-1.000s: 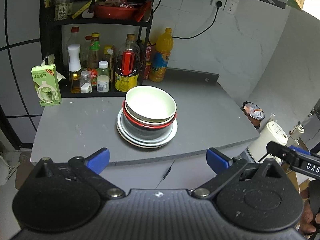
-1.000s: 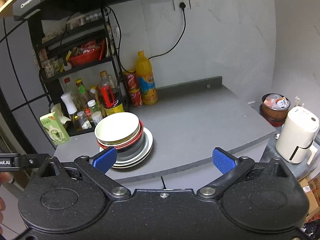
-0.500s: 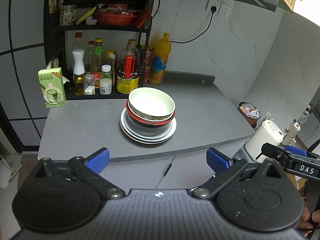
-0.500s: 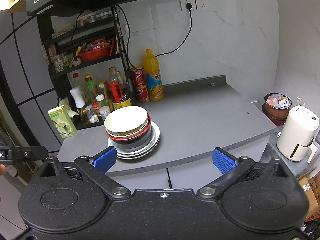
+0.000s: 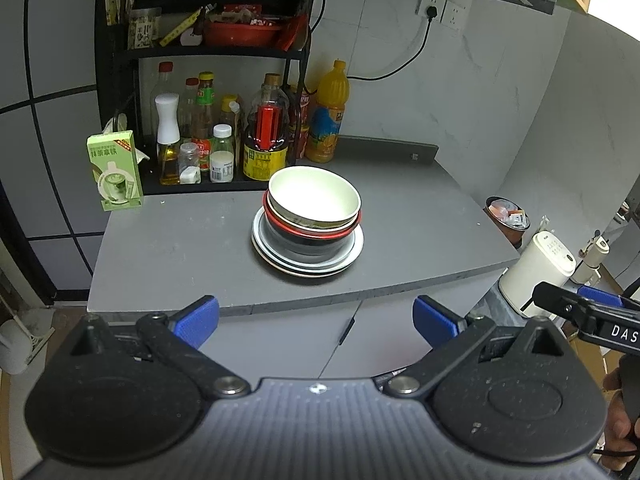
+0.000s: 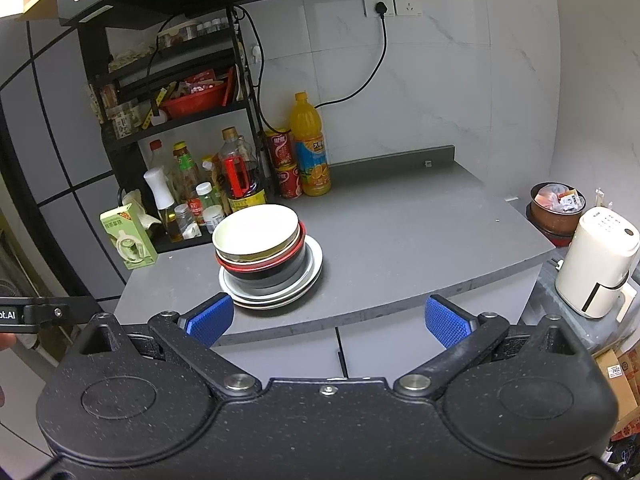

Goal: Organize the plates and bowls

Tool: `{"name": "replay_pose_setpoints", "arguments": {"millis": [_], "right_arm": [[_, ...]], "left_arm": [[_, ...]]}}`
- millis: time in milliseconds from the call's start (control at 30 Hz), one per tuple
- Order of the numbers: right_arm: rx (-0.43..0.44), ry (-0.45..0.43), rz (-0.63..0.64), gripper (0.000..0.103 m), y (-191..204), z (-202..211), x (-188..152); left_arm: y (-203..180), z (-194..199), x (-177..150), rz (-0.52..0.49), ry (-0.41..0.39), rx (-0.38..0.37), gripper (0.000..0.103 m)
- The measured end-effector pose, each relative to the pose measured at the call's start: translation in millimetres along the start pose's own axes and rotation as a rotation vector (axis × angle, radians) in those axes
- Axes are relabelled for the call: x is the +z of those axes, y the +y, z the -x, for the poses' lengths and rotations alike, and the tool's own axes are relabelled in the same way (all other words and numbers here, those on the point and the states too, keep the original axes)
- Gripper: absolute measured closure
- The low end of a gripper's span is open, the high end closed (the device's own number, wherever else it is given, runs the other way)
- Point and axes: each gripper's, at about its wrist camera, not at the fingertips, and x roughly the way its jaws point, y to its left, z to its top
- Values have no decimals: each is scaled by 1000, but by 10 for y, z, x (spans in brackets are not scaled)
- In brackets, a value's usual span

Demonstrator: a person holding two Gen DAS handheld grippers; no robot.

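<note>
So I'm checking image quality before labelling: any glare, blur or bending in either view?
Left wrist view: sharp, strong fisheye bending of the wall lines, bright glow inside the top bowl. Right wrist view: also sharp, counter edge curves, the bowl interior nearly washed out.

cream bowl (image 5: 314,196), red-rimmed bowl (image 5: 312,232), grey counter (image 5: 180,240), blue pads (image 5: 198,320)

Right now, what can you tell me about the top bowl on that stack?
The top bowl is cream-white, round, glossy like ceramic, and looks empty. It sits upright, slightly off-centre, nested in a red-rimmed bowl, which rests on a dark bowl over grey plates on the counter. Nothing else touches it; both grippers are well back.
</note>
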Motion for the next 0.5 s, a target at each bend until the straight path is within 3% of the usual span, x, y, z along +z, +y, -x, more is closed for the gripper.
{"name": "replay_pose_setpoints", "arguments": {"millis": [500], "right_arm": [[18, 8, 5, 0, -4, -7, -21]], "left_arm": [[-4, -32, 13, -5, 1, 2, 1]]}}
